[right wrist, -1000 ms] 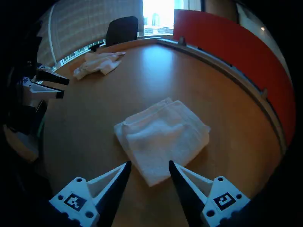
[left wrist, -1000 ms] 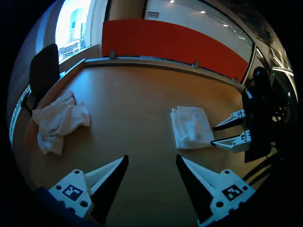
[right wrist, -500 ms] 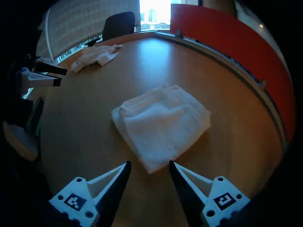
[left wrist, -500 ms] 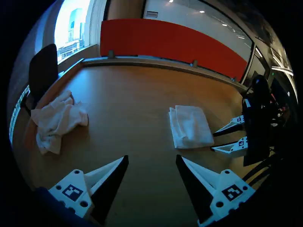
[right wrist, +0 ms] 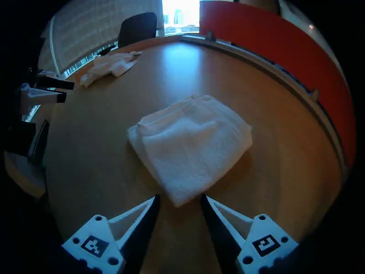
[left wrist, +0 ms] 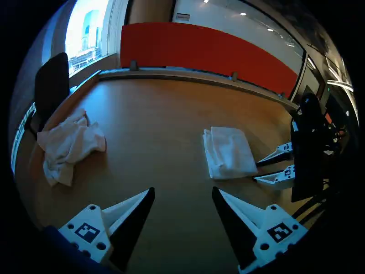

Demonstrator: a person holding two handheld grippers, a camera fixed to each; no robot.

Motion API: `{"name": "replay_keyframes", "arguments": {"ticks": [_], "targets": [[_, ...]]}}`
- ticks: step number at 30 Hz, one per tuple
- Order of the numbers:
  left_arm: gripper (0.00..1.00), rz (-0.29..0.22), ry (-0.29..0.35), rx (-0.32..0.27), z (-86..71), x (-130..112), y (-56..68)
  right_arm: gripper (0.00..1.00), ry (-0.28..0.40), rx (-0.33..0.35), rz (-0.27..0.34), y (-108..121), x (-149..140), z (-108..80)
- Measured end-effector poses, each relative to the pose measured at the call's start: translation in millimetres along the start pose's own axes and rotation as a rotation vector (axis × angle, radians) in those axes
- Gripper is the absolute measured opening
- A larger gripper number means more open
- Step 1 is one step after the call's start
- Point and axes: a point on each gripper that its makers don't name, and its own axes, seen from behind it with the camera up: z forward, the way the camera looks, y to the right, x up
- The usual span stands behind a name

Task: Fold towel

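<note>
A folded white towel [left wrist: 228, 153] [right wrist: 191, 141] lies flat on the wooden table [left wrist: 159, 118] [right wrist: 283, 150]. My right gripper [right wrist: 179, 198] stands open just above the table, and the towel's near corner reaches into the gap between its fingertips without either pressing on it. From the left gripper view, that right gripper [left wrist: 263, 167] sits at the towel's right edge. My left gripper [left wrist: 182, 201] is open over bare wood, well short of the towel, with nothing between its fingers. It appears far left as the left gripper [right wrist: 64, 90] in the right gripper view.
A crumpled white towel [left wrist: 68, 146] [right wrist: 107, 66] lies near the table's far left edge, beside a black office chair [left wrist: 52, 86] [right wrist: 137, 27]. A red partition [left wrist: 205, 48] [right wrist: 283, 45] runs along the table's back edge. A person's dark sleeve [left wrist: 308, 146] holds the right gripper.
My right gripper has crept forward to the folded towel, so its near corner now lies between the fingertips. The left gripper has hardly moved.
</note>
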Motion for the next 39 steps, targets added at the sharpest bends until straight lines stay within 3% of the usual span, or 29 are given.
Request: {"name": "replay_keyframes", "arguments": {"ticks": [16, 27, 39], "targets": [[0.93, -0.001, -0.003, 0.001, 1.3, 0, -0.1, 0.06, 0.004, -0.002, 0.039, 0, -5, -1.0], [0.93, 0.000, -0.002, 0.000, 1.0, -1, 0.3, 0.05, 0.030, -0.018, 0.026, 5, 4, -6.0], [0.93, 0.007, 0.017, -0.003, -2.2, 7, 1.0, 0.05, 0.084, -0.046, -0.016, 17, 58, -35.6]]}}
